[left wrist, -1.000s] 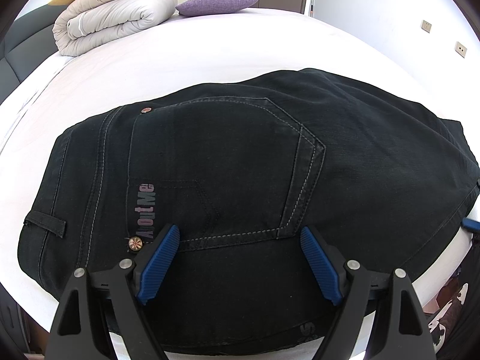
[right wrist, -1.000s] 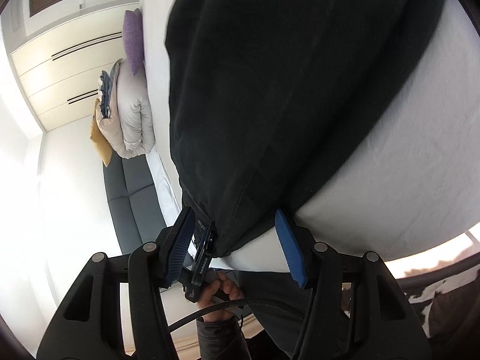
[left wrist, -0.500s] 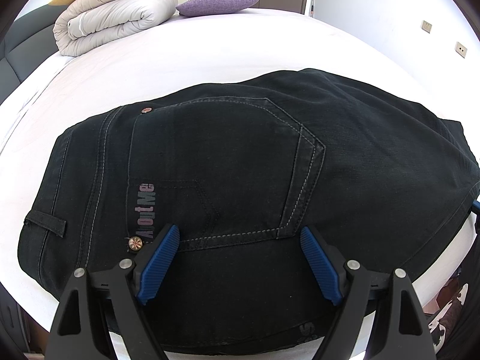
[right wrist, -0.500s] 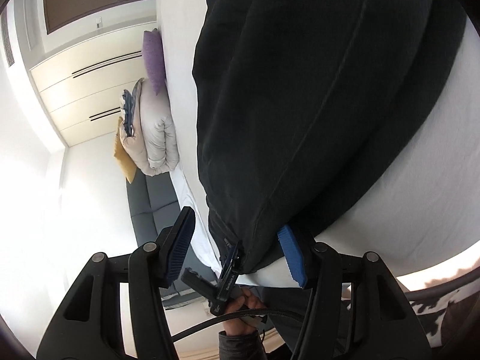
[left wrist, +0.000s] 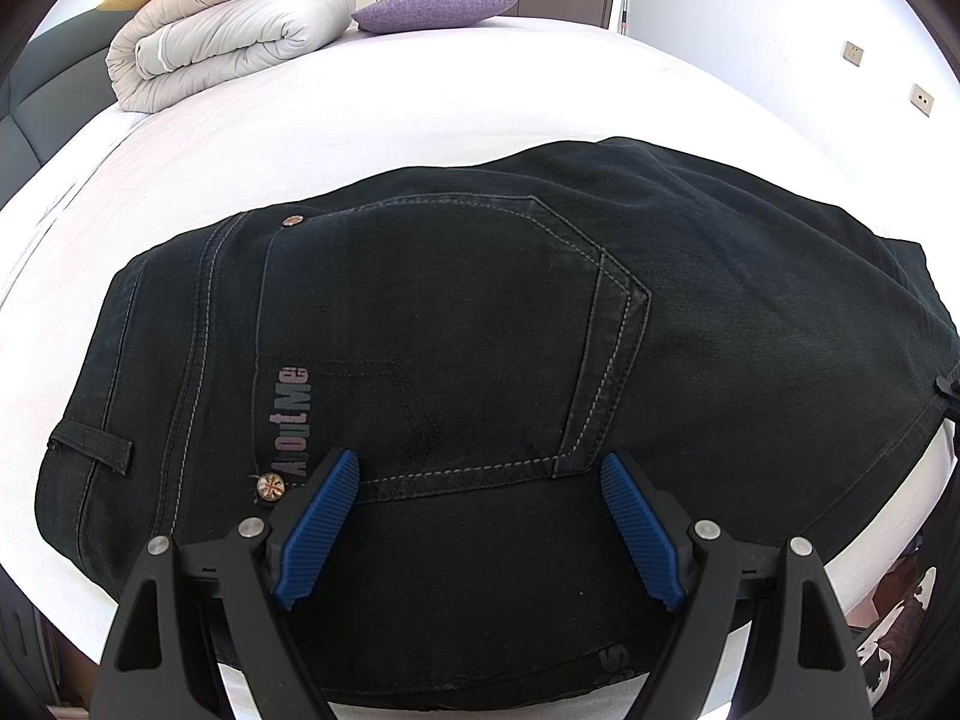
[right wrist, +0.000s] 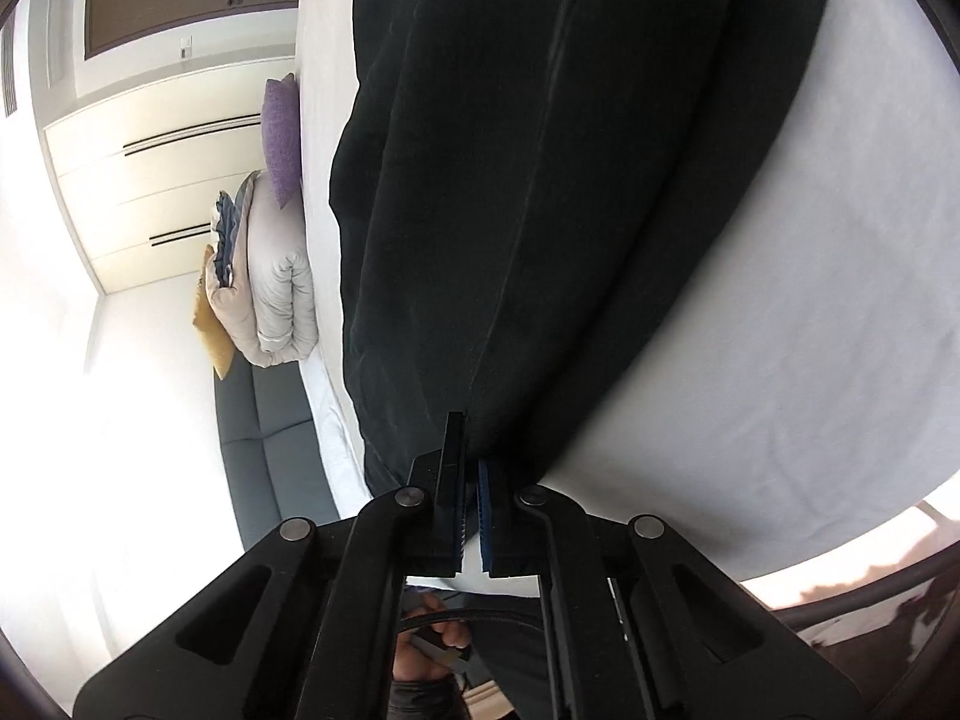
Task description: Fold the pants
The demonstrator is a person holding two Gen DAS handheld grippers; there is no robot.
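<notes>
Black jeans [left wrist: 480, 330] lie on a white bed [left wrist: 360, 114], back pocket up, waistband to the left. My left gripper [left wrist: 480, 480] is open, its blue pads [left wrist: 318, 528] spread just above the seat of the jeans near the bed's front edge. In the right wrist view the jeans [right wrist: 540, 180] run away from the camera. My right gripper [right wrist: 470, 468] is shut on the near edge of the jeans at the seam, its blue pads [right wrist: 485, 516] pressed together on the cloth.
A rolled grey duvet [left wrist: 228, 42] and a purple pillow [left wrist: 432, 9] lie at the far end of the bed. A dark grey headboard [right wrist: 270, 420] runs along the side. A wall with sockets [left wrist: 852, 51] stands on the right.
My right gripper moved onto the near edge of the jeans and closed on it. The left gripper stayed open and still.
</notes>
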